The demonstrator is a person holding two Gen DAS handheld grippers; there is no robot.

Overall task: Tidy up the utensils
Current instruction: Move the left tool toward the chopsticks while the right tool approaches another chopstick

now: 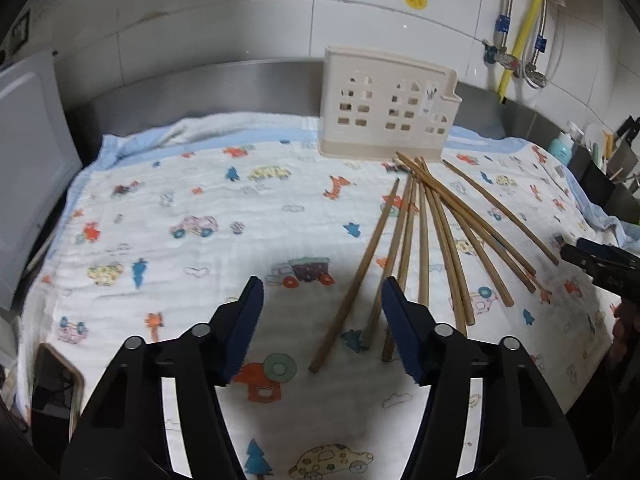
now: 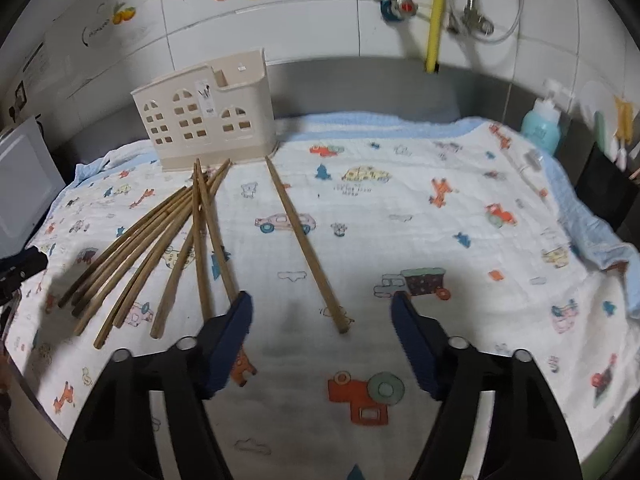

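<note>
1. Left wrist view: my left tool (image 1: 322,300) hangs partly open and empty over two chopsticks (image 1: 424,236) fanned on the cloth-covered worktop (image 1: 160,200); I'd straddle one stick only.
2. Right wrist view alone shows a lone chopstick (image 2: 306,246) at 12 o'clock of my right tool (image 2: 322,312), also half-open and empty; holder (image 2: 208,120) at 11.

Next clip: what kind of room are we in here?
Most likely a home kitchen counter. The wall is white tile with water valves and hoses, a steel backsplash runs behind the work surface, and a beige utensil holder stands on a printed cloth beside loose chopsticks.
</note>
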